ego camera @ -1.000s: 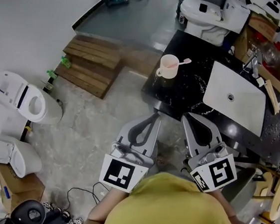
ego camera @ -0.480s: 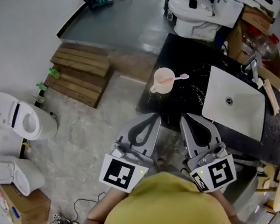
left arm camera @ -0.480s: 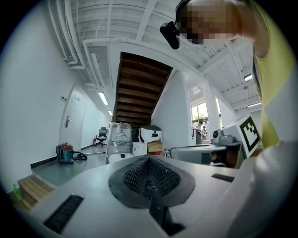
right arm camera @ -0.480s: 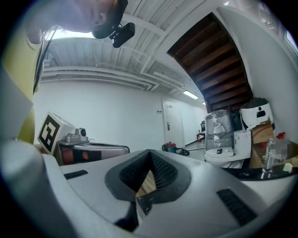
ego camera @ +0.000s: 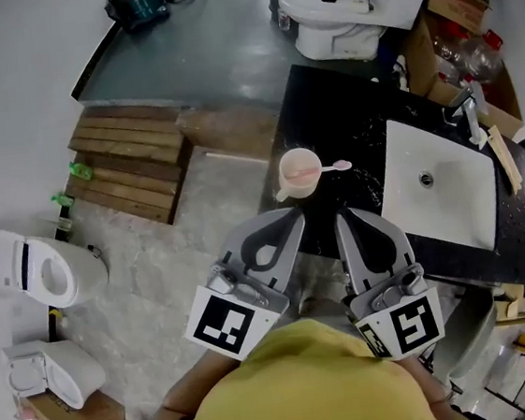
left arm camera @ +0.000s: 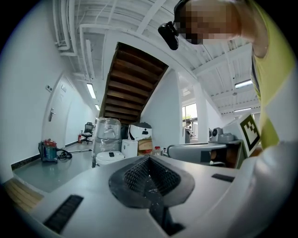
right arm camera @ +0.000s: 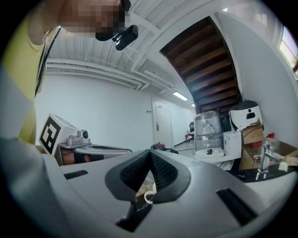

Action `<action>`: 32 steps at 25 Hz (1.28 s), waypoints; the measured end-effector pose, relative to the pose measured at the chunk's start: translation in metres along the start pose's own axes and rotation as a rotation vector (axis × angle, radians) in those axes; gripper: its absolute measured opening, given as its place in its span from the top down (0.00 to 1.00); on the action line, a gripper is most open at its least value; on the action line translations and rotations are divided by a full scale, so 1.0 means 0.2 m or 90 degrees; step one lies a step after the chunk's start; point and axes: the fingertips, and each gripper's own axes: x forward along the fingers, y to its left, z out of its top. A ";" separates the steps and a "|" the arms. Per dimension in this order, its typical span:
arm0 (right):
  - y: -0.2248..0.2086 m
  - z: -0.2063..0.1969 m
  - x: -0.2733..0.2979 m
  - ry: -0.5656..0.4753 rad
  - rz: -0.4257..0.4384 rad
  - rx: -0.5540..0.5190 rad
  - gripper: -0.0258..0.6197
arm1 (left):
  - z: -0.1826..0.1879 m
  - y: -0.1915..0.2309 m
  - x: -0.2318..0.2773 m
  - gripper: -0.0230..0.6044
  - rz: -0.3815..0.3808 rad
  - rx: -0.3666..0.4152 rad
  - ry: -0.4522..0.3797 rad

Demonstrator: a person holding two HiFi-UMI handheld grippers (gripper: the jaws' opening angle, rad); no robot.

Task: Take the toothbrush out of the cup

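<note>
Two grippers are seen from above, the left gripper (ego camera: 285, 217) and right gripper (ego camera: 348, 216), each with jaws pressed together, empty. Ahead, apart from them, the pink cup (ego camera: 298, 173) is set on the black counter (ego camera: 327, 112); the toothbrush (ego camera: 336, 166) is propped inside, handle leaning toward the white sink (ego camera: 450, 206).

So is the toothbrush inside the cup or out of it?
Inside. The pink toothbrush sits slanted in the cup, with one end poking out over the rim to the right.

Pink cup (ego camera: 298, 170) on black counter (ego camera: 327, 117), toothbrush (ego camera: 331, 167) handle over rim; left tongs (ego camera: 287, 217), right tongs (ego camera: 346, 217) near it, seemingly closed.
</note>
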 end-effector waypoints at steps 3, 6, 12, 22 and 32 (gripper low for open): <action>-0.03 -0.01 0.03 -0.004 -0.021 0.005 0.93 | -0.01 0.02 0.04 0.95 -0.024 0.001 0.002; -0.05 -0.04 0.06 0.002 -0.038 0.011 0.93 | -0.03 0.04 0.07 0.95 -0.042 -0.002 0.005; -0.09 -0.06 0.09 0.002 -0.057 0.017 0.93 | -0.06 0.07 0.13 0.95 -0.062 -0.012 0.015; -0.17 -0.16 0.16 0.040 -0.047 0.056 0.93 | -0.17 0.13 0.23 0.95 -0.051 -0.019 0.057; -0.26 -0.32 0.17 0.087 -0.037 0.066 0.93 | -0.25 0.18 0.33 0.95 -0.051 -0.015 0.086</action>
